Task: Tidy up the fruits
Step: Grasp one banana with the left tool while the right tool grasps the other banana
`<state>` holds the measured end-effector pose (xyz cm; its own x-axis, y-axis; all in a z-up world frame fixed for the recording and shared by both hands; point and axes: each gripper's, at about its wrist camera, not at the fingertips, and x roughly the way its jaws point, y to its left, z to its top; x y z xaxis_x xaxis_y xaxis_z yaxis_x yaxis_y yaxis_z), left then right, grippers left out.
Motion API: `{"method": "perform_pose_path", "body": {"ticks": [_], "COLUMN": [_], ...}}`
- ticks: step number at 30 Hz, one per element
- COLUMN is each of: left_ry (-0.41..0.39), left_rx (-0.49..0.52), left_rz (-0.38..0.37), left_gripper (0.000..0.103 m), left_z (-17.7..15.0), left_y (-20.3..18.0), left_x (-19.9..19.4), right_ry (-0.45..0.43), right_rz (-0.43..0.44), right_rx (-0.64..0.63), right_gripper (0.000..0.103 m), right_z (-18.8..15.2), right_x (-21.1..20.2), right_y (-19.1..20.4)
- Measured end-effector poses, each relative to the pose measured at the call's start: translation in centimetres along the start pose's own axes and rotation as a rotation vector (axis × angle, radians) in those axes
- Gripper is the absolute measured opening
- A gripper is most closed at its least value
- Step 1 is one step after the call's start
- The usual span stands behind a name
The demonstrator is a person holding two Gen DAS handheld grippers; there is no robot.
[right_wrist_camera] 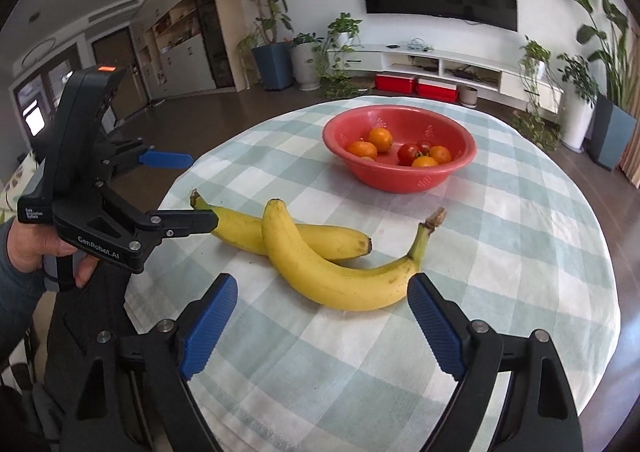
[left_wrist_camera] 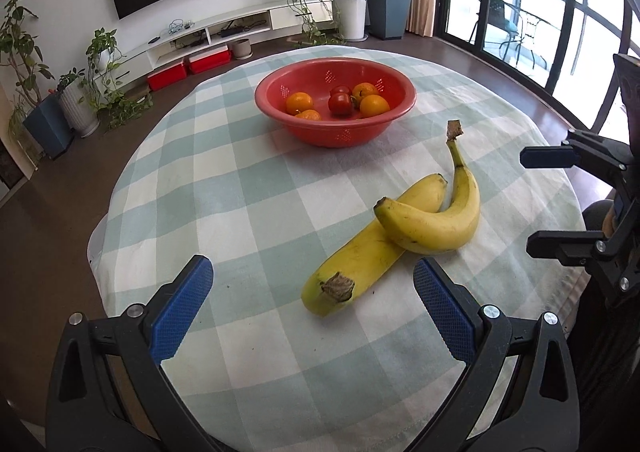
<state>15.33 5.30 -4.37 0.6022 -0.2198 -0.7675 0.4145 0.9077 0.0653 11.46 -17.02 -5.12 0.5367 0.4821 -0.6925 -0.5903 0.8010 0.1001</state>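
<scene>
Two yellow bananas lie crossed on the checked cloth. The curved banana [left_wrist_camera: 436, 224] [right_wrist_camera: 332, 276] rests on top of the straighter banana [left_wrist_camera: 360, 260] [right_wrist_camera: 240, 230]. My left gripper [left_wrist_camera: 312, 262] [right_wrist_camera: 204, 190] is open, and the straighter banana's stem end lies between its blue pads [left_wrist_camera: 180, 312], untouched as far as I can tell. My right gripper [right_wrist_camera: 322, 284] [left_wrist_camera: 536, 200] is open too, with the curved banana just ahead of its fingertips. Further back stands a red bowl [left_wrist_camera: 336, 132] [right_wrist_camera: 400, 180] holding several oranges [left_wrist_camera: 374, 105] and tomatoes [left_wrist_camera: 340, 104].
The round table [left_wrist_camera: 240, 188] drops off to dark floor on all sides. A person's hand [right_wrist_camera: 40, 248] holds the left gripper at the table's left edge. Potted plants, a TV stand and red boxes stand far behind.
</scene>
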Motion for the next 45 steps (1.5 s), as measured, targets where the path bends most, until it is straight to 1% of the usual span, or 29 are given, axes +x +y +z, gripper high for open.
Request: {"method": "perform_pose_path", "body": {"ticks": [1, 3, 5, 8, 14, 17, 19, 23, 27, 30, 31, 34, 35, 37, 39, 42, 44, 45], "left_ry": [-0.001, -0.001, -0.003, -0.003, -0.010, -0.010, -0.011, -0.014, -0.015, -0.015, -0.016, -0.017, -0.017, -0.020, -0.023, -0.017, 0.005, 0.012], "left_rx": [-0.008, -0.018, -0.023, -0.033, -0.053, -0.055, -0.053, -0.045, -0.046, -0.051, -0.052, -0.051, -0.047, -0.032, -0.013, 0.016, 0.056, 0.083], "left_rz": [-0.005, -0.007, -0.006, -0.012, -0.027, -0.033, -0.038, -0.048, -0.049, -0.050, -0.049, -0.050, -0.051, -0.054, -0.053, -0.063, -0.055, -0.050], "left_gripper": [0.102, 0.102, 0.102, 0.102, 0.102, 0.102, 0.102, 0.102, 0.102, 0.102, 0.102, 0.102, 0.102, 0.102, 0.102, 0.102, 0.102, 0.102], "left_z": [-0.2, -0.6, -1.1, -1.6, -1.9, -2.0, -2.0, -2.0, -2.0, -2.1, -2.1, -2.1, -2.1, -1.9, -1.5, -0.9, -0.4, -0.1], "left_y": [0.2, 0.5, 0.7, 1.1, 1.4, 1.4, 1.2, 1.1, 1.1, 1.3, 1.3, 1.4, 1.4, 1.3, 1.2, 0.9, 0.4, 0.1], "left_x": [-0.2, -0.4, -0.6, -0.9, -1.2, -1.1, -1.1, -1.2, -1.2, -1.2, -1.2, -1.2, -1.3, -1.4, -1.5, -1.2, -0.5, -0.2], "right_ry": [0.023, 0.084, 0.154, 0.241, 0.340, 0.396, 0.420, 0.475, 0.548, 0.603, 0.615, 0.631, 0.635, 0.638, 0.634, 0.628, 0.618, 0.612], "right_rz": [0.012, 0.021, 0.031, 0.015, 0.037, 0.016, 0.016, 0.043, 0.061, 0.069, 0.074, 0.102, 0.118, 0.141, 0.147, 0.124, 0.112, 0.116], "right_rx": [-0.020, -0.060, -0.121, -0.219, -0.345, -0.417, -0.444, -0.478, -0.532, -0.580, -0.588, -0.558, -0.545, -0.521, -0.531, -0.527, -0.511, -0.496], "right_gripper": [0.089, 0.083, 0.075, 0.068, 0.067, 0.068, 0.068, 0.069, 0.069, 0.067, 0.067, 0.067, 0.064, 0.063, 0.062, 0.054, 0.044, 0.042], "right_z": [0.3, 0.8, 1.1, 1.1, 1.8, 1.7, 1.9, 2.3, 2.7, 2.7, 2.7, 3.2, 3.2, 3.3, 3.1, 2.9, 2.9, 2.8], "right_x": [0.5, 2.0, 3.4, 5.2, 6.7, 7.7, 8.2, 9.1, 10.2, 11.5, 11.8, 12.4, 12.4, 12.2, 11.7, 11.0, 10.6, 10.0], "right_y": [0.0, -0.1, 0.1, 0.8, 1.5, 1.8, 1.8, 1.8, 1.8, 2.2, 2.2, 2.0, 1.9, 1.7, 1.6, 1.2, 0.9, 0.3]}}
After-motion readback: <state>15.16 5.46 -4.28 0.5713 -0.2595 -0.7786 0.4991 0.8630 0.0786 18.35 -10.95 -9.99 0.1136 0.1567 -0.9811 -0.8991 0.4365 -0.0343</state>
